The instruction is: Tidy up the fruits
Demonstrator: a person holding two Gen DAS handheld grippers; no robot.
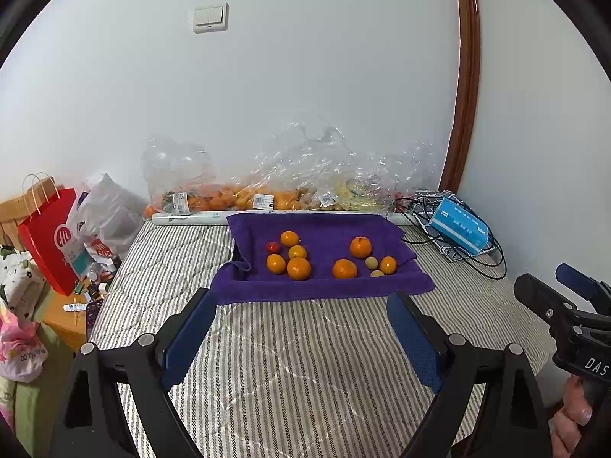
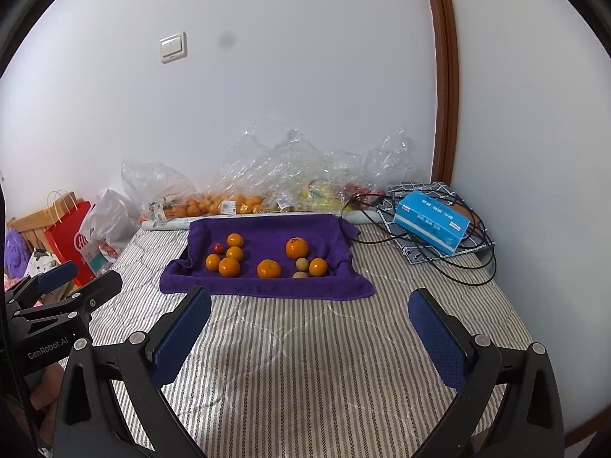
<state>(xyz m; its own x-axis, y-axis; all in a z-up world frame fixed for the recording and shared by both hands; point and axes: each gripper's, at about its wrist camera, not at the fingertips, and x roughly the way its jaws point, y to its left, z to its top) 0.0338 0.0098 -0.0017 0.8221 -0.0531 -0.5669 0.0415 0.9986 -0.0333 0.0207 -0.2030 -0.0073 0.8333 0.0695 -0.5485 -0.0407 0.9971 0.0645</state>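
Observation:
A purple towel (image 1: 324, 229) lies on the striped bed with loose fruit on it. On its left part, several oranges (image 1: 298, 268) cluster beside a small red tomato (image 1: 272, 246). On its right part are three oranges (image 1: 360, 247) and two small pale fruits (image 1: 371, 262). My left gripper (image 1: 301, 297) hovers in front of the towel's near edge, open and holding nothing. My right gripper (image 2: 309, 294) hovers beside it in front of the same towel (image 2: 267, 229), also open with nothing between its blue pads (image 2: 181, 337).
Clear plastic bags of oranges and other fruit (image 1: 236, 198) line the wall behind the towel. A blue tissue box (image 1: 458, 229) and black cables (image 1: 492, 267) lie at the back right. A red paper bag (image 1: 49, 236) stands off the bed's left edge. Striped bedding (image 1: 305, 362) stretches below both grippers.

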